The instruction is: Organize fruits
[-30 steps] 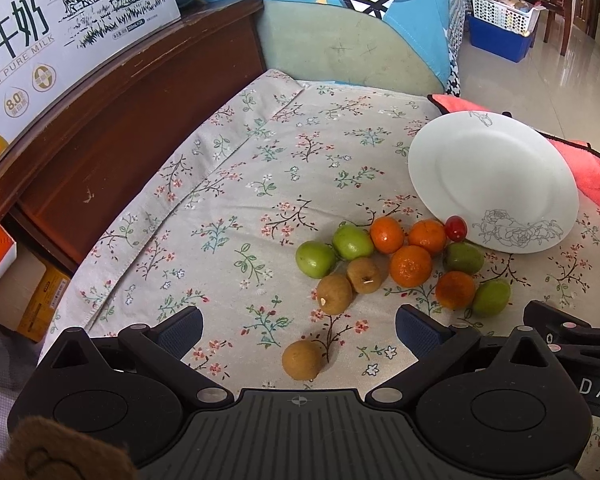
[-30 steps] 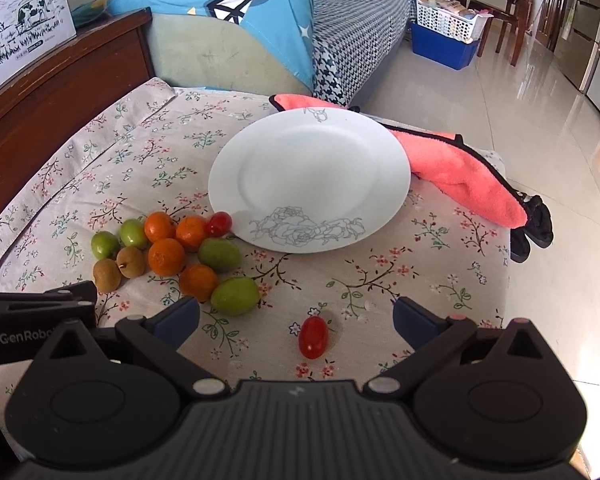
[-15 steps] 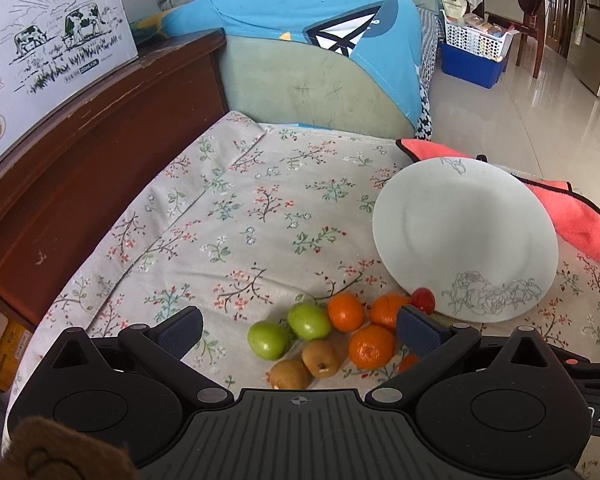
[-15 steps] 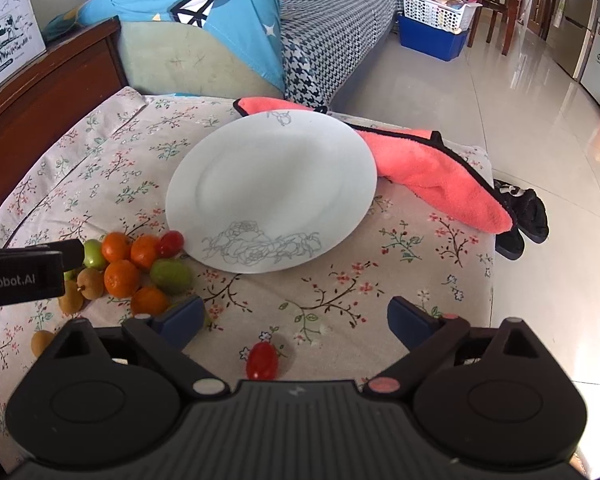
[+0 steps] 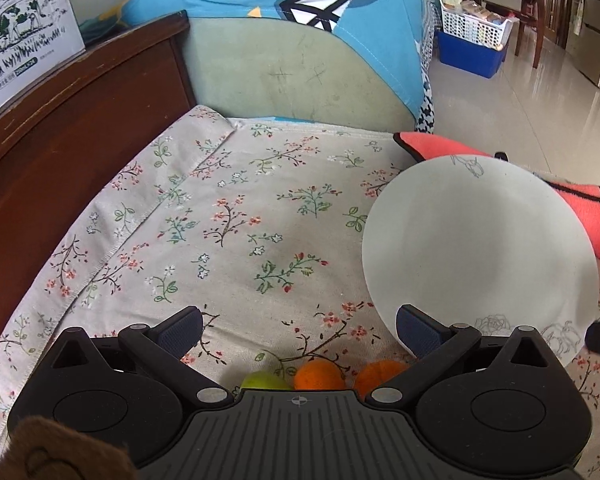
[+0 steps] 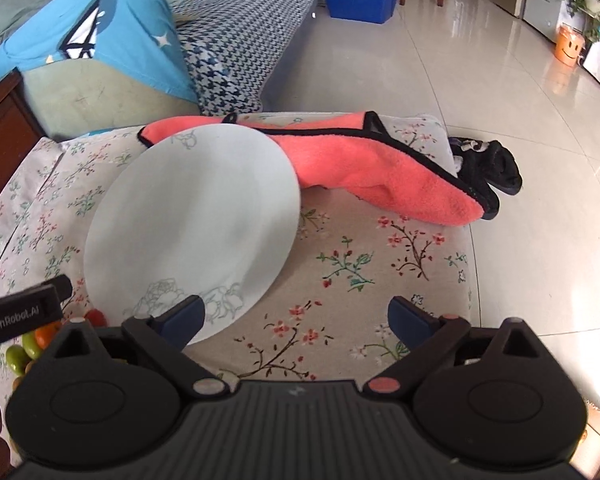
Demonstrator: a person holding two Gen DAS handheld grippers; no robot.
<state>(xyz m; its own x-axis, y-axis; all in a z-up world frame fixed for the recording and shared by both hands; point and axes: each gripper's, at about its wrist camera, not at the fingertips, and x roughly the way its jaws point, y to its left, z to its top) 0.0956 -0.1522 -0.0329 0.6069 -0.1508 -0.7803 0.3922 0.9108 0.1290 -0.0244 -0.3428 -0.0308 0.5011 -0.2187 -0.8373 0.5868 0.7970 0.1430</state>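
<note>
A white plate (image 5: 480,252) with a faint flower print lies empty on the floral cloth; it also shows in the right wrist view (image 6: 192,232). My left gripper (image 5: 298,326) is open and empty above the fruit pile; only a green fruit (image 5: 266,381) and two oranges (image 5: 319,374) peek out over its body. My right gripper (image 6: 296,318) is open and empty over the cloth at the plate's near right edge. In the right wrist view a red cherry tomato (image 6: 96,316), an orange and green fruits (image 6: 18,358) show at the far left, partly hidden by the left gripper's body (image 6: 20,316).
A coral towel (image 6: 380,168) lies behind and right of the plate, with black slippers (image 6: 488,176) on the floor beyond. A wooden headboard (image 5: 60,128) with a milk carton box (image 5: 24,36) stands left. A cushion with blue cloth (image 5: 300,40) is behind.
Both grippers moved forward and tilted up. The fruit pile slid under the left gripper's body. The lone cherry tomato by the right gripper passed out of view beneath it.
</note>
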